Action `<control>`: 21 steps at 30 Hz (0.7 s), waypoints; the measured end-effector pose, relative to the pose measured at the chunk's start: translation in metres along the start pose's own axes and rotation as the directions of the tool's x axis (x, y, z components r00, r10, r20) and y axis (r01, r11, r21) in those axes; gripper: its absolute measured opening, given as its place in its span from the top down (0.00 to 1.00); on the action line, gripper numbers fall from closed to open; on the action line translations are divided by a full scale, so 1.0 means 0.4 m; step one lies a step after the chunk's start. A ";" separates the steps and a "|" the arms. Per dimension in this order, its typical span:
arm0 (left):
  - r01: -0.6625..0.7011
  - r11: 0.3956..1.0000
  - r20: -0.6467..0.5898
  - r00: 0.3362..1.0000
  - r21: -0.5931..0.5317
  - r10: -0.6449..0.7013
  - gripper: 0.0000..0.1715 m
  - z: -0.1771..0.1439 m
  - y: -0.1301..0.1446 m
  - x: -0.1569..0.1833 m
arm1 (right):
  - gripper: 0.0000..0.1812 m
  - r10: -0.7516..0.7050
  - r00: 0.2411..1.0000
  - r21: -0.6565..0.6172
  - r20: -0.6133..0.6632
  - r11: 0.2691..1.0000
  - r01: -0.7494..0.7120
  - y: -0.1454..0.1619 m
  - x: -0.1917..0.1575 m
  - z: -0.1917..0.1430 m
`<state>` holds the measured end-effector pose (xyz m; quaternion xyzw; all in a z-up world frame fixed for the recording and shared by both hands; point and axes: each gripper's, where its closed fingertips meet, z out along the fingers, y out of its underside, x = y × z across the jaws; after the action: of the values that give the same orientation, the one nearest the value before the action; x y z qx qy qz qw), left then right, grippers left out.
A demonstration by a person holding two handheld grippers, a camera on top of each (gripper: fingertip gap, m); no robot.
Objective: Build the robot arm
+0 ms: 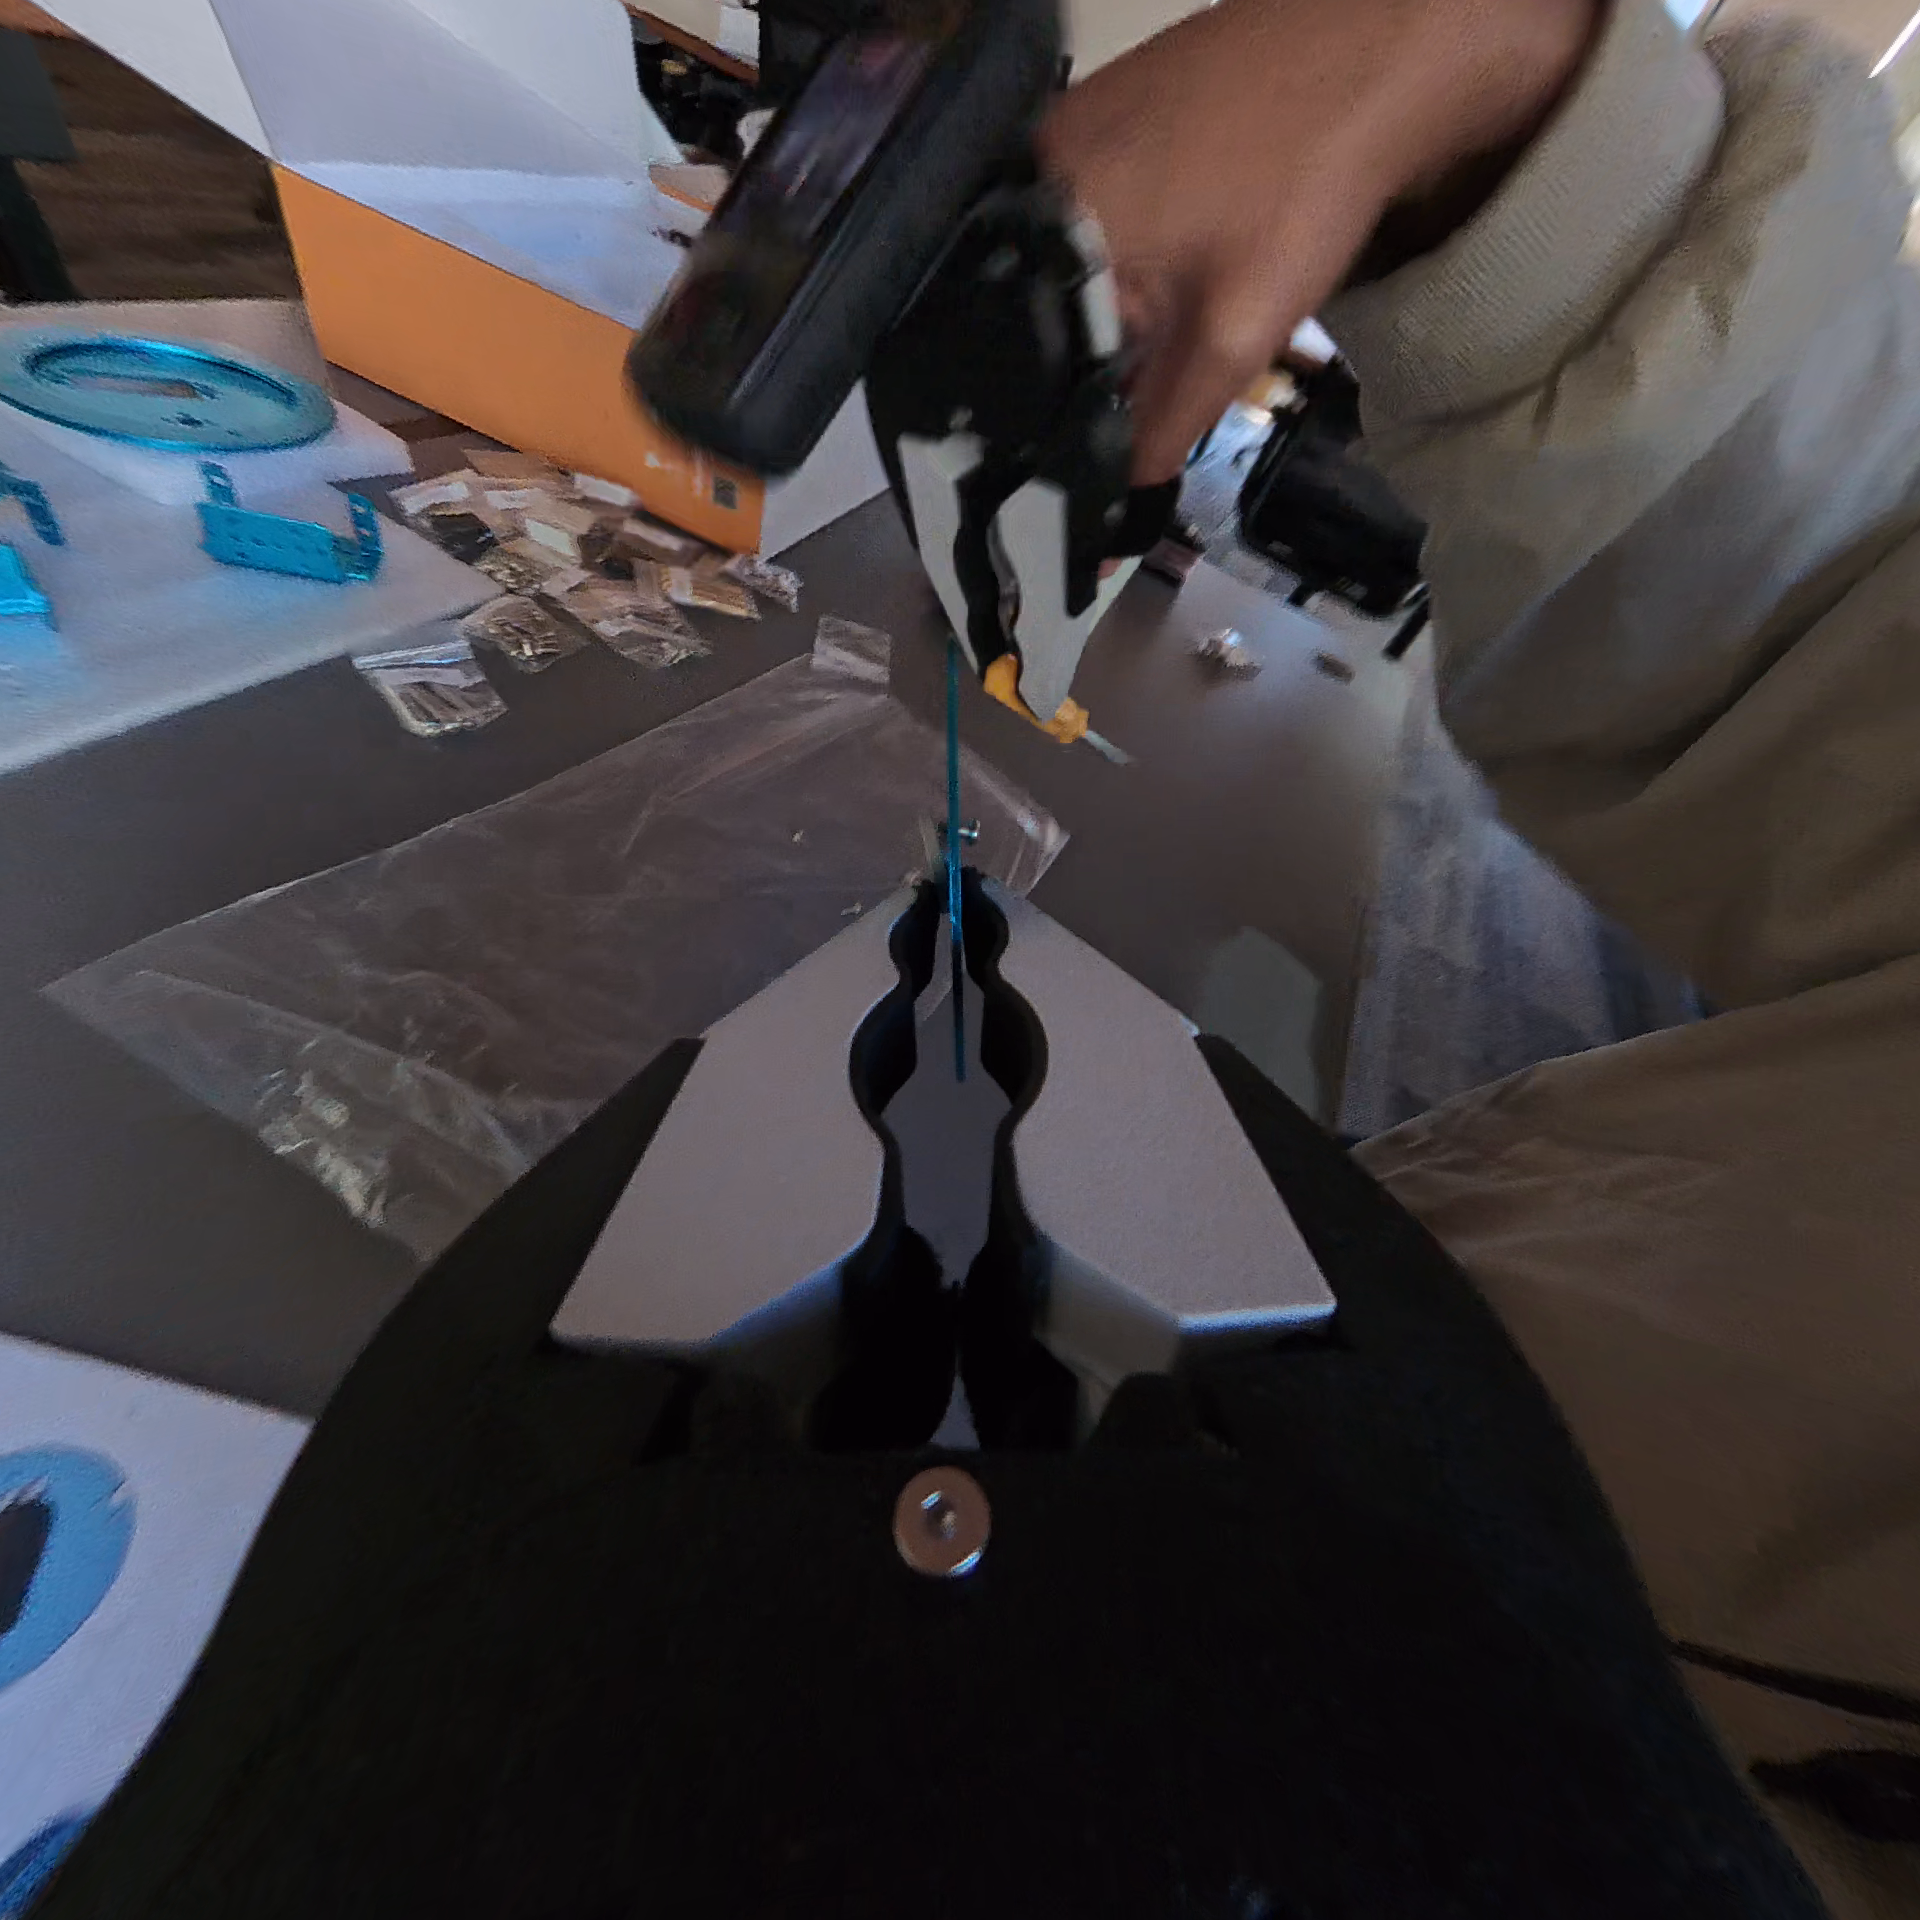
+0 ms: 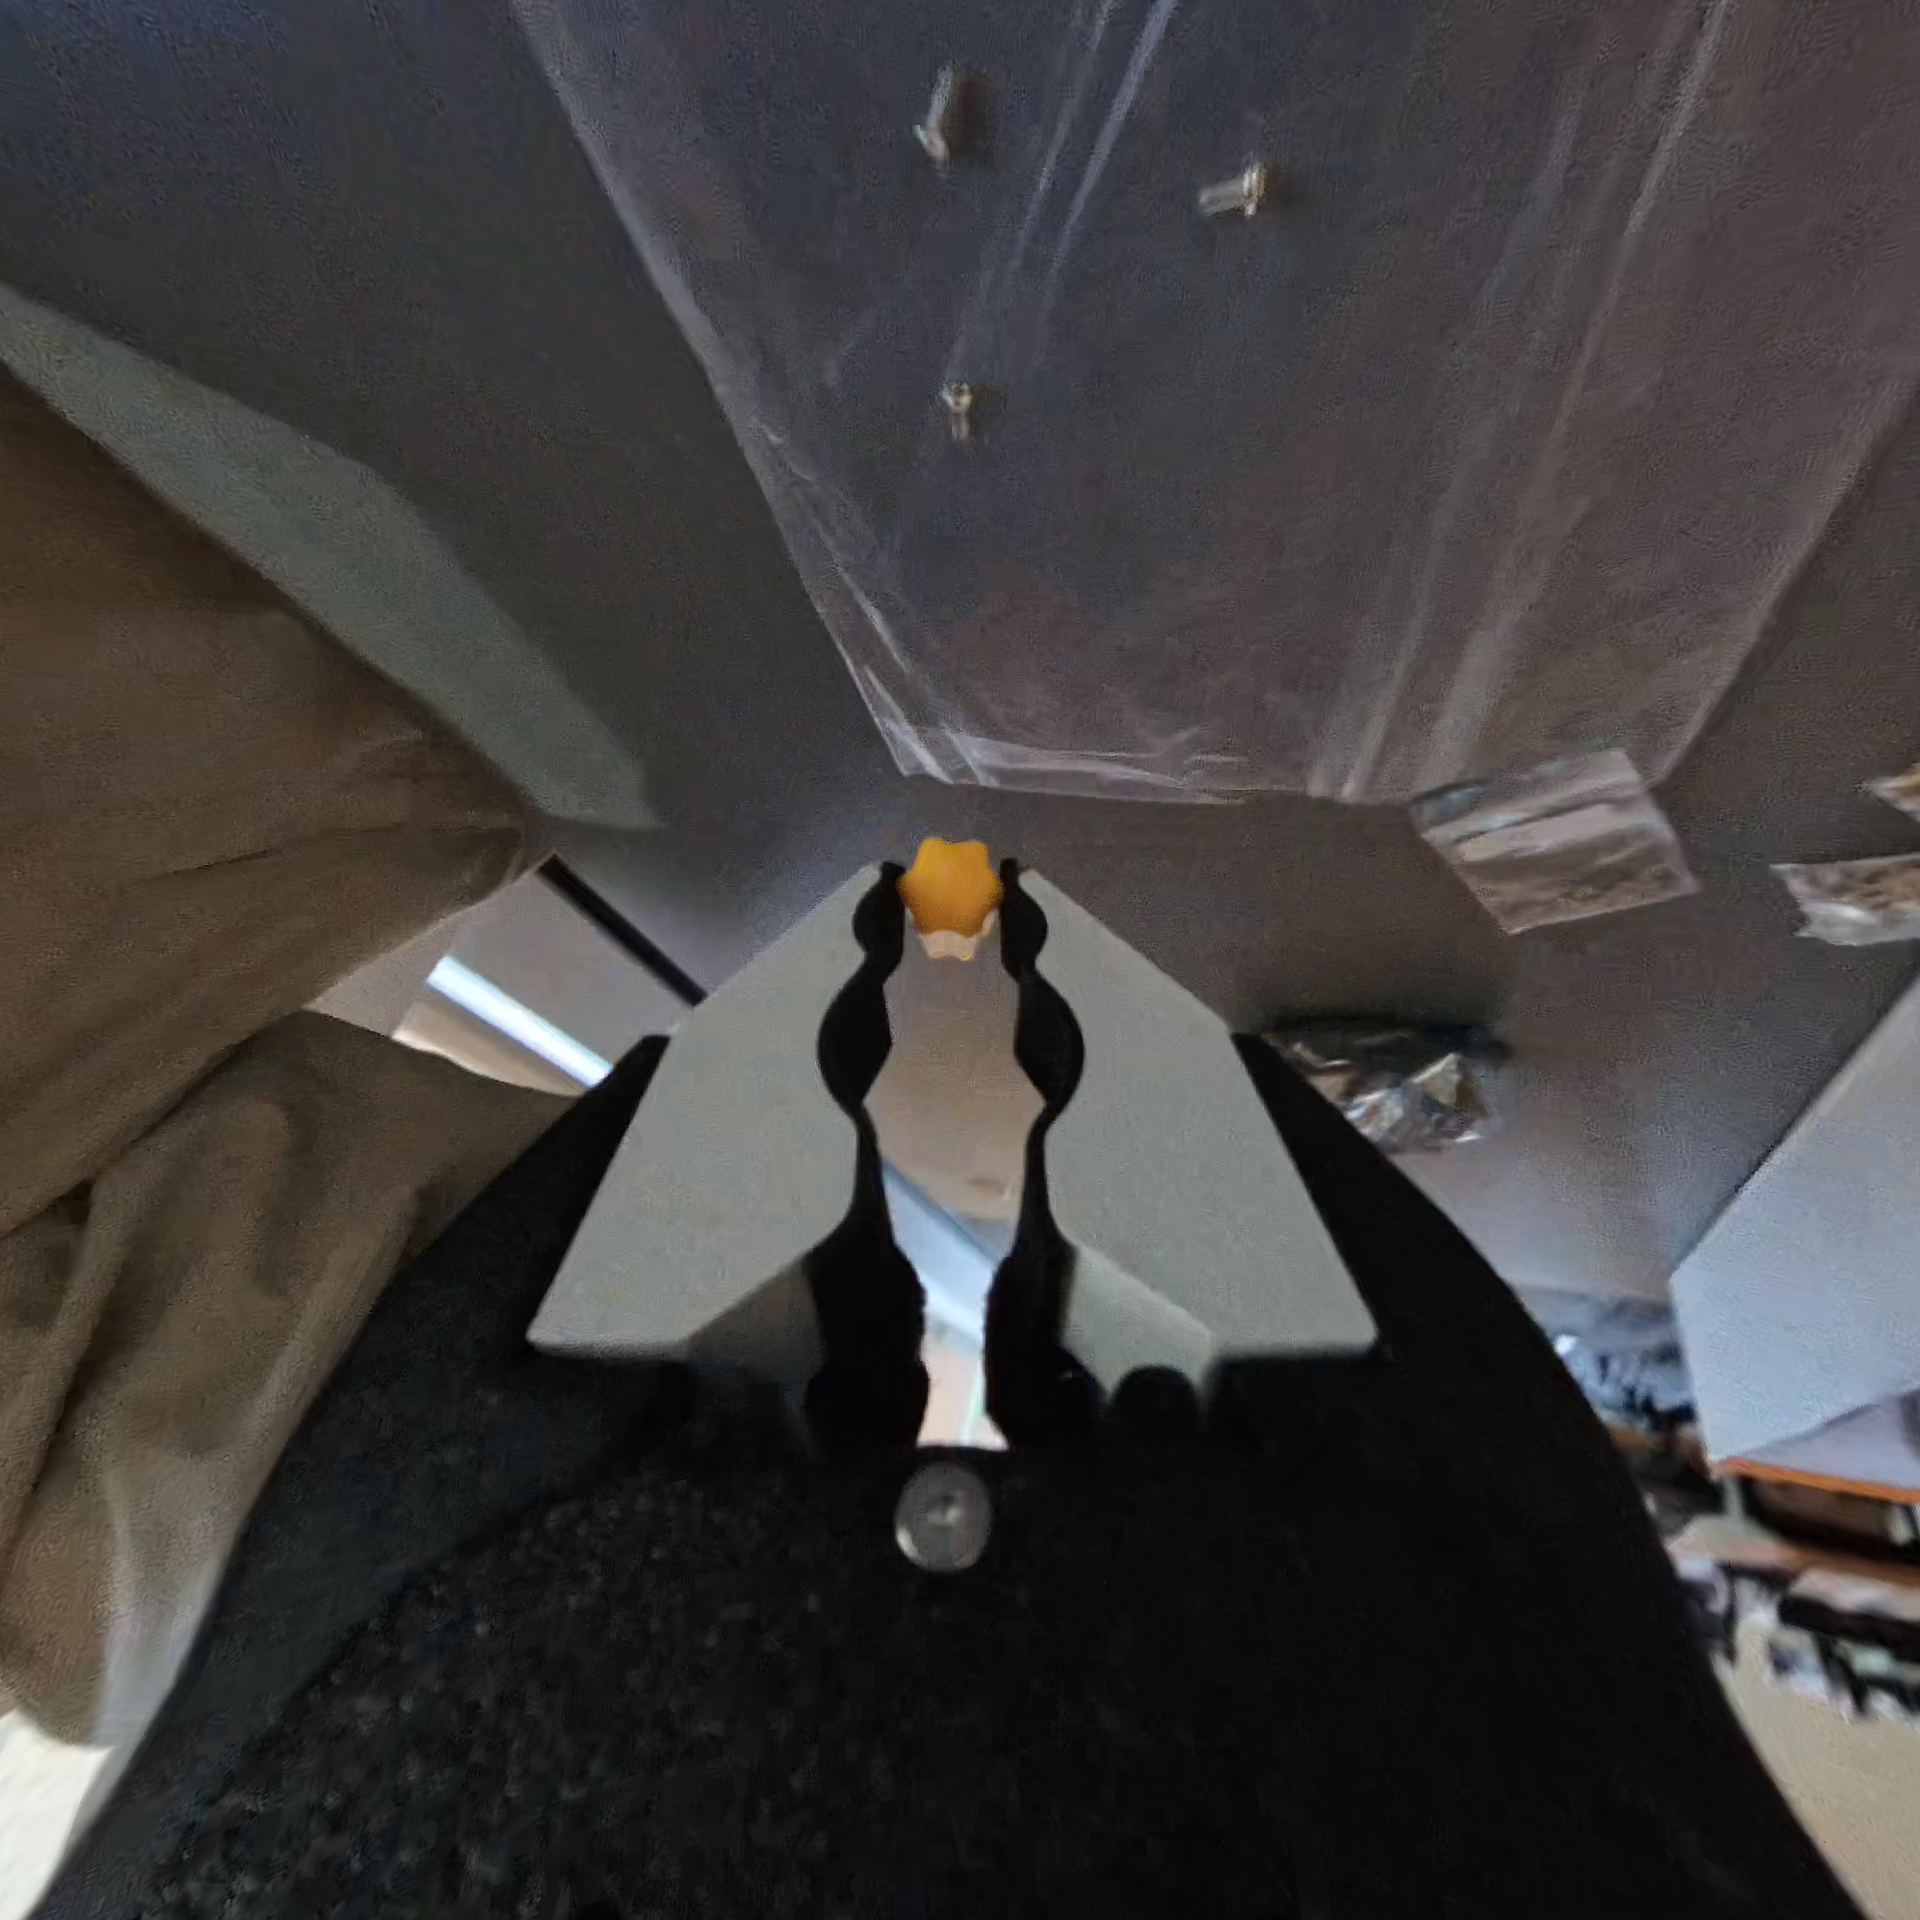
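Two grippers working over the clear plastic sheet [image 1: 436, 997]: left gripper [image 1: 954, 894] is pinching a thin blue plate [image 1: 953, 790] edge-on, right gripper [image 2: 951, 883] is clamping an orange-handled driver [image 2: 949, 888], needing square alignment.

An orange-and-white box [image 1: 499, 312] sits at eleven o'clock; small clear hardware bags [image 1: 582, 582] lie below it, a blue ring [image 1: 166, 393] at ten.
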<state>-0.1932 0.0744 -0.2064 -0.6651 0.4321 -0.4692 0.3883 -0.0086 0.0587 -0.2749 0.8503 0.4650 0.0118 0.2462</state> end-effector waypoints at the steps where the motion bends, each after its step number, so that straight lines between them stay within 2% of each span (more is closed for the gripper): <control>1: 0.049 0.999 -0.034 0.998 0.020 -0.049 0.98 0.015 -0.013 -0.009 | 0.90 -0.055 0.998 0.109 -0.044 0.992 0.059 -0.007 -0.002 -0.038; 3: 0.137 0.988 -0.091 0.987 0.068 -0.131 0.98 0.044 -0.044 -0.033 | 0.90 -0.107 0.987 0.346 -0.122 0.927 0.143 -0.014 -0.014 -0.130; 4: 0.163 0.983 -0.104 0.983 0.090 -0.154 0.98 0.059 -0.059 -0.048 | 0.90 -0.113 0.972 0.475 -0.207 0.857 0.201 -0.019 -0.009 -0.187; 5: 0.172 0.979 -0.100 0.982 0.105 -0.161 0.98 0.073 -0.070 -0.064 | 0.90 -0.122 0.946 0.593 -0.300 0.753 0.285 -0.022 -0.011 -0.247; 6: 0.164 0.980 -0.087 0.984 0.115 -0.155 0.98 0.089 -0.078 -0.081 | 0.90 -0.125 0.916 0.691 -0.382 0.619 0.373 -0.021 -0.023 -0.304; 8: 0.147 0.981 -0.064 0.988 0.126 -0.140 0.98 0.119 -0.093 -0.108 | 0.91 -0.060 0.859 0.812 -0.509 0.299 0.502 -0.012 -0.044 -0.406; 10: 0.134 0.980 -0.037 0.991 0.147 -0.130 0.98 0.145 -0.113 -0.136 | 0.91 0.071 0.803 0.805 -0.592 0.019 0.593 0.008 -0.052 -0.472; 12: 0.125 0.981 -0.035 0.992 0.146 -0.121 0.98 0.173 -0.123 -0.154 | 0.91 0.154 0.772 0.739 -0.616 -0.227 0.634 0.024 -0.075 -0.487; 14: 0.116 0.985 -0.012 0.993 0.127 -0.115 0.98 0.202 -0.116 -0.176 | 0.90 0.262 0.763 0.686 -0.590 -0.335 0.646 0.027 -0.066 -0.456; 19: 0.119 0.981 0.065 0.989 0.155 -0.131 0.98 0.223 -0.095 -0.230 | 0.91 0.401 0.783 0.675 -0.475 -0.406 0.617 0.074 -0.019 -0.384; 21: 0.077 0.980 0.115 0.988 0.181 -0.099 0.98 0.216 -0.093 -0.237 | 0.91 0.383 0.811 0.664 -0.443 -0.468 0.584 0.086 -0.034 -0.378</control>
<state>-0.1200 0.1851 -0.2217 -0.6744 0.3343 -0.4801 0.4504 -0.0270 0.0941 -0.1246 0.5171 0.3791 -0.1762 -0.7469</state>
